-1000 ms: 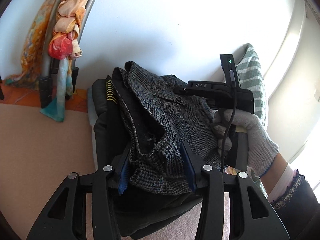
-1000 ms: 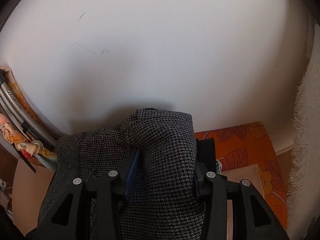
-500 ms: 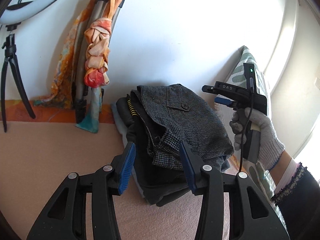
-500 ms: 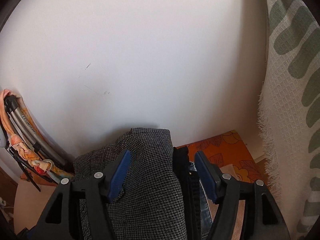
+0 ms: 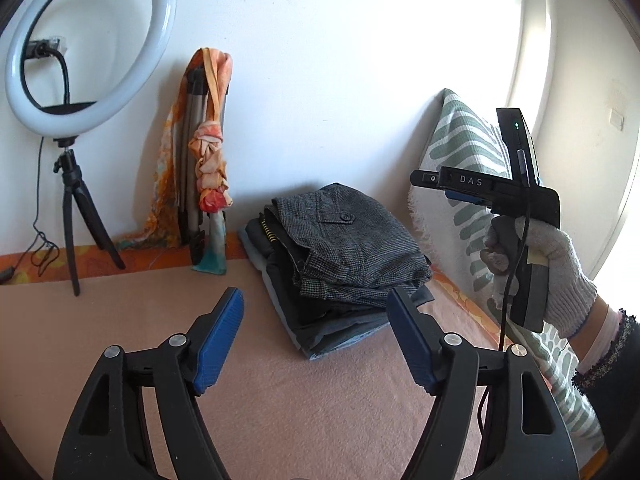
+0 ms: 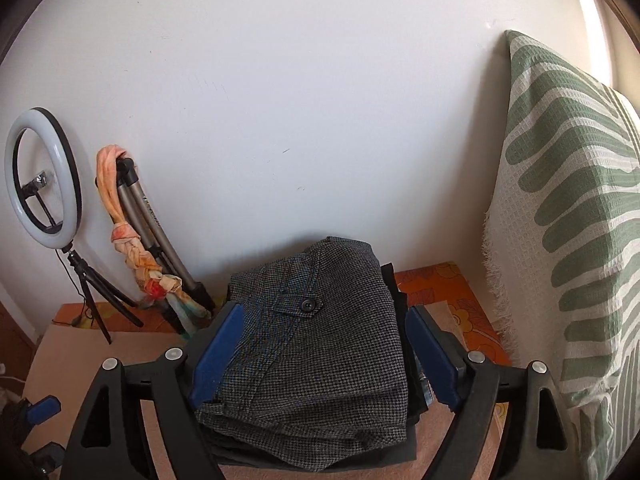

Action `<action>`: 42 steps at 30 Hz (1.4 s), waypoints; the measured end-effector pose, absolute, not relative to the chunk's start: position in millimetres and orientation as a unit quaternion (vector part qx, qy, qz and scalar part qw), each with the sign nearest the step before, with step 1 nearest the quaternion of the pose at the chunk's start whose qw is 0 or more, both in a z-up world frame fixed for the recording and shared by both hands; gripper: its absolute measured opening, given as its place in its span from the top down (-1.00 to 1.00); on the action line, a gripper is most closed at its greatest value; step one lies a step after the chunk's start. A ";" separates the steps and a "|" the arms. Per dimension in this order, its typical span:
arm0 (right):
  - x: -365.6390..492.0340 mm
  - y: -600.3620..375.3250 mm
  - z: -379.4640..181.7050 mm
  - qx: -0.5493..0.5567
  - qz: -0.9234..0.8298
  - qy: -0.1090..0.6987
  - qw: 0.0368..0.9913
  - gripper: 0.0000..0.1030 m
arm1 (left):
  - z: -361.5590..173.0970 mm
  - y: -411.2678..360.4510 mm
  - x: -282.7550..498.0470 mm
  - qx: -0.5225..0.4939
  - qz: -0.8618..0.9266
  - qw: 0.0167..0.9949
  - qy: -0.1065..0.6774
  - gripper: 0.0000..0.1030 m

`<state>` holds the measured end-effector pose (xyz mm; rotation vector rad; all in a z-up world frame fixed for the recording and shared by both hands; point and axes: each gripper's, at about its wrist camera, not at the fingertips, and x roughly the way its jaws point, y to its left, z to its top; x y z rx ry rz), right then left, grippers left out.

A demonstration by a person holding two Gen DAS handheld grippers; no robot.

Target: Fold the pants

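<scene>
the folded pants [image 5: 348, 240] top a clothes pile against the wall, straight ahead of both claws. left claw [image 5: 316, 336] and right claw [image 6: 324, 356] are opening, empty; the right is nearer.

What we count on the bed
We see one stack of folded clothes [image 5: 340, 264] topped by one grey tweed pair of pants [image 6: 316, 344], one ring light [image 5: 86, 46], one folded tripod [image 6: 154, 236], one knotted scarf [image 5: 210, 168], one green-patterned pillow [image 6: 572, 240], two tongs [image 5: 316, 340] [image 6: 320, 360].
</scene>
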<state>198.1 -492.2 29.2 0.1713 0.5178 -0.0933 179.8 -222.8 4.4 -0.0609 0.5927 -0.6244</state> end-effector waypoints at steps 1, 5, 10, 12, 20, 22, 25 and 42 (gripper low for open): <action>188.4 -486.2 32.3 0.079 -0.046 0.252 0.963 -0.66 | 8.2 -221.0 173.3 -0.028 -0.304 0.909 0.282 -0.54; 150.8 -464.0 40.1 0.069 -0.044 0.244 0.966 -0.70 | 23.5 -211.5 143.8 -0.022 -0.307 0.914 0.265 -0.55; 108.9 -441.3 45.2 0.081 -0.032 0.235 0.968 -0.75 | 29.5 -203.2 118.3 -0.013 -0.312 0.912 0.265 -0.57; 94.9 -432.2 44.6 0.081 -0.032 0.235 0.968 -0.75 | 30.1 -198.6 109.6 -0.013 -0.312 0.913 0.261 -0.57; 45.5 -391.6 40.7 0.054 -0.051 0.226 0.971 -0.83 | 26.5 -179.2 83.9 -0.016 -0.316 0.911 0.265 -0.58; 33.8 -381.9 36.6 0.057 -0.054 0.227 0.971 -0.83 | 23.9 -174.8 78.0 -0.011 -0.323 0.908 0.268 -0.58; 18.8 -368.1 28.1 0.056 -0.067 0.234 0.968 -1.00 | 20.0 -167.3 67.3 -0.001 -0.330 0.906 0.266 -0.58; -25.0 -333.2 -8.5 0.065 -0.095 0.209 0.971 -1.00 | 8.8 -141.3 51.2 0.035 -0.279 0.931 0.233 -0.98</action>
